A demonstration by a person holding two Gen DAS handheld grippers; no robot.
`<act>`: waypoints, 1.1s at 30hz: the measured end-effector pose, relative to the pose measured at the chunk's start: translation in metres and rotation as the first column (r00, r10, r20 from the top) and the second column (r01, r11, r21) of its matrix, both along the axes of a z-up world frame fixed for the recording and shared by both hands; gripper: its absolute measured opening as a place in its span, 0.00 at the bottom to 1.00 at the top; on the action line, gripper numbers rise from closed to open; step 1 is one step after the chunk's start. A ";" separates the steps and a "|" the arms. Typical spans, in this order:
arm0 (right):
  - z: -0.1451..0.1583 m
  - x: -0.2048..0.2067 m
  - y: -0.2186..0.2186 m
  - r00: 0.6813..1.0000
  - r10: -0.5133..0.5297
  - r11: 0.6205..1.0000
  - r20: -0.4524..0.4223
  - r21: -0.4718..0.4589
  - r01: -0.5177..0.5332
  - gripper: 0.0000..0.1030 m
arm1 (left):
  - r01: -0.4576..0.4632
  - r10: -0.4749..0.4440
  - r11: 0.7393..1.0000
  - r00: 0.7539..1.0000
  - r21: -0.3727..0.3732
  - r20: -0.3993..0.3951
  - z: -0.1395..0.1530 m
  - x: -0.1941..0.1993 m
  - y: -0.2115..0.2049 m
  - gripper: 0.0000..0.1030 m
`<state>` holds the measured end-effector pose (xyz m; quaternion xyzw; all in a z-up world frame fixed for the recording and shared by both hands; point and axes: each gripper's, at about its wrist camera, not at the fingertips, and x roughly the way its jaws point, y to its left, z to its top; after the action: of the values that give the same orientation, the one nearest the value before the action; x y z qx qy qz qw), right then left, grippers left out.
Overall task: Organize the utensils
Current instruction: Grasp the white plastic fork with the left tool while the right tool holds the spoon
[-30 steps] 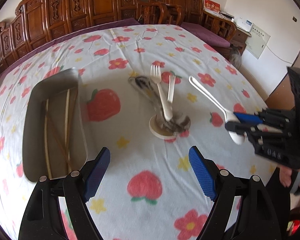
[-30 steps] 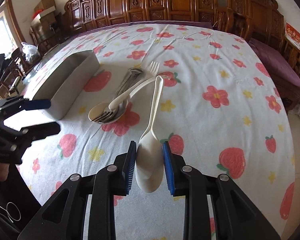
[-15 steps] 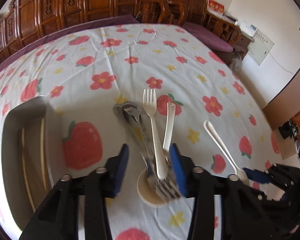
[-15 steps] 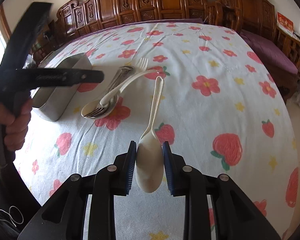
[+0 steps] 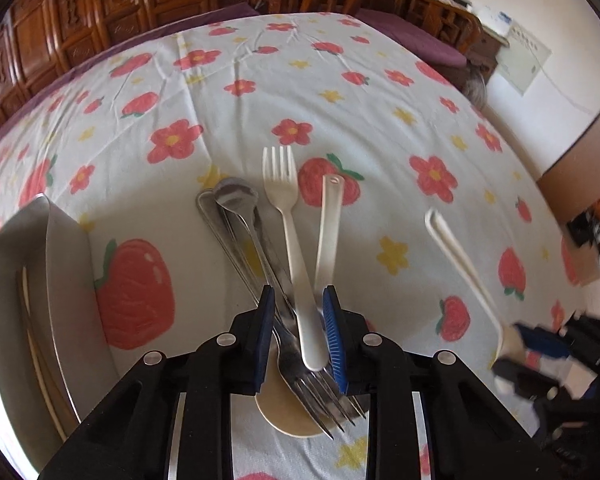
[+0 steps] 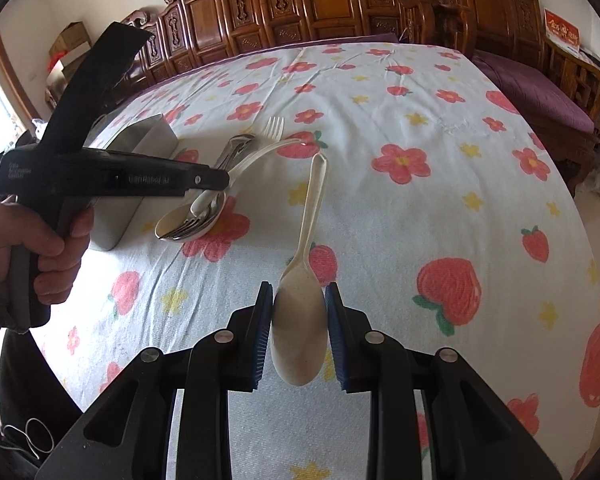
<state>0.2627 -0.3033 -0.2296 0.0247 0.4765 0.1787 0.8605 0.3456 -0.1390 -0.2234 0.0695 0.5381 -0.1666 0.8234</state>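
Observation:
A pile of utensils lies on the strawberry tablecloth: a white plastic fork (image 5: 290, 236), a white spoon handle (image 5: 327, 228), metal spoons (image 5: 236, 216) and a metal fork (image 5: 320, 396) over a round spoon bowl (image 5: 284, 416). My left gripper (image 5: 299, 332) has its jaws narrowed around the white fork's handle and the metal handles. It also shows in the right wrist view (image 6: 112, 180). My right gripper (image 6: 299, 328) is shut on a cream spoon (image 6: 300, 320) by its bowl, held above the cloth, also visible in the left wrist view (image 5: 464, 268).
A metal tray (image 5: 64, 280) holding chopsticks (image 5: 32, 328) sits left of the pile; it shows in the right wrist view (image 6: 140, 140). Carved wooden chairs (image 6: 340, 0) ring the table's far edge. A purple cushion (image 6: 540, 96) lies at right.
My left gripper moved forward and down over the utensil pile and its jaws narrowed around the handles. My right gripper kept the cream spoon and stayed nearly still.

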 end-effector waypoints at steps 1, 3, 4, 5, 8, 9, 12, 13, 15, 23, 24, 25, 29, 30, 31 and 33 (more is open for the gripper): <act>0.001 0.000 -0.001 1.000 -0.004 1.000 -0.001 0.004 0.004 0.28 | 0.006 -0.006 1.000 1.000 0.012 0.002 0.000 -0.001 -0.001 0.23; 0.002 0.001 -0.002 1.000 -0.007 1.000 0.000 0.007 0.007 0.28 | 0.015 -0.015 0.999 1.000 0.029 -0.005 0.000 -0.004 -0.003 0.23; 0.003 0.000 -0.003 1.000 -0.007 1.000 0.000 0.007 0.007 0.28 | 0.019 -0.019 0.999 1.000 0.035 -0.011 0.000 -0.005 -0.004 0.23; 0.003 0.001 -0.003 1.000 -0.006 1.000 0.001 0.007 0.006 0.28 | 0.024 -0.024 0.999 1.000 0.042 -0.015 0.000 -0.006 -0.005 0.23; 0.006 0.001 -0.004 1.000 -0.007 1.000 0.004 0.016 0.007 0.28 | 0.039 -0.038 0.994 0.999 0.103 -0.006 -0.002 -0.007 -0.010 0.15; 0.007 0.000 -0.004 1.000 -0.006 1.000 0.004 0.019 0.006 0.28 | 0.037 -0.036 0.992 0.999 0.118 -0.005 -0.002 -0.005 -0.010 0.11; 0.008 -0.001 -0.002 1.000 0.000 1.000 0.004 0.022 0.000 0.28 | 0.034 -0.031 0.994 0.999 0.106 -0.024 -0.001 0.001 -0.007 0.11; 0.008 -0.002 -0.002 1.000 0.002 1.000 0.005 0.022 -0.002 0.28 | 0.036 -0.034 0.993 0.999 0.114 -0.025 -0.002 0.002 -0.008 0.11; 0.009 -0.003 0.001 1.000 0.008 1.000 0.006 0.020 -0.008 0.28 | 0.036 -0.033 0.991 0.999 0.128 -0.027 -0.002 0.004 -0.007 0.11; 0.008 -0.005 0.007 1.000 0.027 1.000 0.004 0.015 -0.027 0.28 | 0.002 0.000 0.995 1.000 0.097 -0.014 0.008 -0.003 0.013 0.11; 0.008 -0.005 0.008 1.000 0.028 0.999 0.004 0.015 -0.028 0.28 | -0.003 0.003 0.996 1.000 0.094 -0.004 0.012 -0.006 0.016 0.10; 0.007 -0.005 0.009 1.000 0.030 0.999 0.004 0.014 -0.030 0.28 | -0.006 0.006 0.996 1.000 0.093 0.003 0.014 -0.007 0.017 0.10; 0.009 -0.007 0.013 0.999 0.038 0.999 0.011 0.007 -0.039 0.28 | -0.019 0.016 0.997 0.999 0.074 0.038 0.029 -0.016 0.029 0.10; 0.010 -0.008 0.014 0.999 0.040 0.999 0.014 0.005 -0.040 0.28 | -0.020 0.017 0.997 0.999 0.072 0.046 0.032 -0.017 0.031 0.10; 0.011 -0.008 0.015 0.999 0.042 0.999 0.018 0.002 -0.042 0.28 | -0.023 0.019 0.997 0.998 0.068 0.057 0.036 -0.019 0.033 0.10; 0.015 -0.010 0.018 0.999 0.042 0.999 0.028 0.000 -0.042 0.28 | -0.032 0.028 0.998 0.997 0.051 0.074 0.046 -0.023 0.041 0.10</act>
<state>0.2529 -0.2852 -0.2142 0.0123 0.4649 0.1974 0.8630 0.3221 -0.0979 -0.1774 0.0889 0.5126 -0.1373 0.8429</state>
